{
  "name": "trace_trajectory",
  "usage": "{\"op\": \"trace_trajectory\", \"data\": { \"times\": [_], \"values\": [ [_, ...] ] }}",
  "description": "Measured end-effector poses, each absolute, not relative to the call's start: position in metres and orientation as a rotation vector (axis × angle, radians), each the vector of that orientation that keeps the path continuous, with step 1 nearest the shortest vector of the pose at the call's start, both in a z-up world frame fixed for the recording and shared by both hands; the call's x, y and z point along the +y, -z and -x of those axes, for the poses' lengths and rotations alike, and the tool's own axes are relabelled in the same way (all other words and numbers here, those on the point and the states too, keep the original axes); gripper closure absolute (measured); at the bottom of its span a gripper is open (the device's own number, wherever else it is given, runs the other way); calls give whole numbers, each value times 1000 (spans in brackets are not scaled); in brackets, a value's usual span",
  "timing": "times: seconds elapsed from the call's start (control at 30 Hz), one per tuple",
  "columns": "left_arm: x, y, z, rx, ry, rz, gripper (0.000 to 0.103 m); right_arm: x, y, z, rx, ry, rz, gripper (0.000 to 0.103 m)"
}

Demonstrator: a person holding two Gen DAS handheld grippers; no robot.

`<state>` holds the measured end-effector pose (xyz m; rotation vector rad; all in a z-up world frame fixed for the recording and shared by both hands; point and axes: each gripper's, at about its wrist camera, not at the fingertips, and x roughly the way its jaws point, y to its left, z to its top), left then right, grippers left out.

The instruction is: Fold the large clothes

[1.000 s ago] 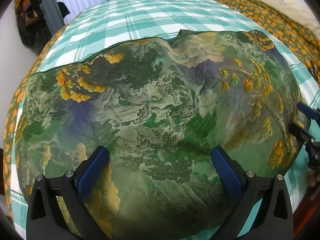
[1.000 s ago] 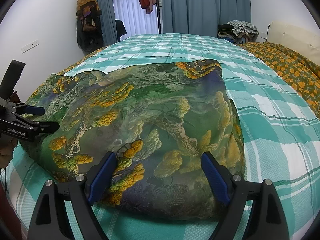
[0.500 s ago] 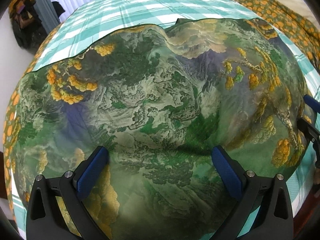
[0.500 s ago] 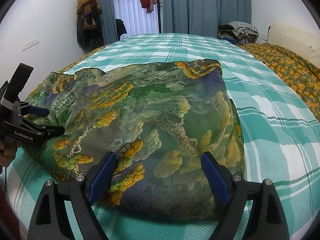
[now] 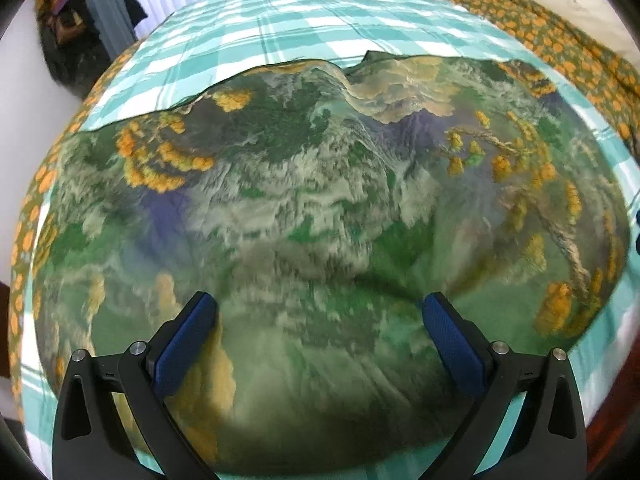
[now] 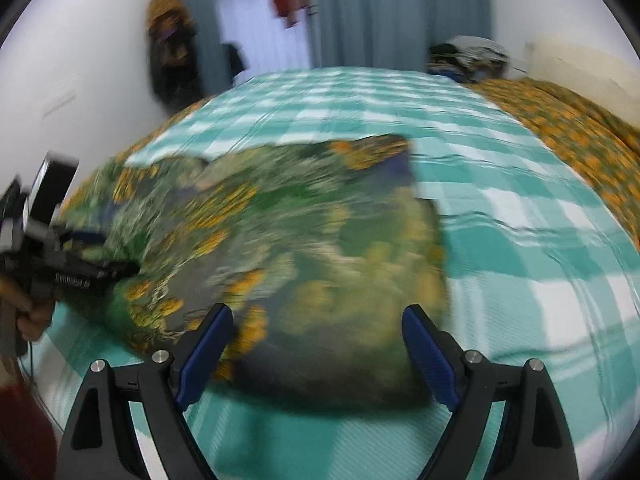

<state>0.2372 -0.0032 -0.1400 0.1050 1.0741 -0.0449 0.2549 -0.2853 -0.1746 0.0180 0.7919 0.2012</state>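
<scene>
A large garment (image 5: 320, 208) printed with green hills and orange trees lies spread on the bed, and the right wrist view shows the same garment (image 6: 304, 240) blurred by motion. My left gripper (image 5: 320, 320) hovers open over its near part, nothing between the blue pads. My right gripper (image 6: 318, 332) is open too, above the garment's near edge. In the right wrist view the left gripper (image 6: 80, 268) shows at the garment's left side, held by a hand (image 6: 32, 312).
The bed carries a teal and white checked sheet (image 5: 312, 12). An orange-patterned quilt (image 6: 568, 128) lies along its right side. Curtains (image 6: 392, 12) and hanging clothes (image 6: 172, 52) stand beyond the far end. A dark red bed edge (image 5: 608, 432) shows at lower right.
The right gripper has pulled back and up, so the garment sits farther away and blurred. The left gripper has shifted slightly over the cloth. Both stay open.
</scene>
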Motion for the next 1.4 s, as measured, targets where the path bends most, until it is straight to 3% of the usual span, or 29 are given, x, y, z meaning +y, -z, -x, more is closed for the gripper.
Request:
{"op": "trace_trajectory", "data": {
  "times": [0.17,0.43,0.7,0.77,0.83,1.03,1.23,1.4],
  "values": [
    [1,128,-206,1072,104,-83,1,-353,191,-237,888,-117,-359,14],
    [-22,98,-199,964,214,-42,1,-357,231,-251,964,-171,-682,14],
    [-52,143,-218,1062,232,-138,0,-349,256,-289,932,-35,-898,5],
    [-51,143,-217,1060,241,-143,0,-352,259,-288,907,-12,-920,9],
    [-50,141,-216,1066,254,-155,0,-353,259,-284,898,5,-885,32],
    [-40,109,-206,1052,234,-158,1,-348,237,-268,831,-38,-752,62],
    [-35,20,-221,953,303,-48,1,-301,164,-248,655,-98,-365,69],
    [-64,-19,-250,1020,424,16,1,-250,129,-228,512,-166,-92,69]
  ]
}}
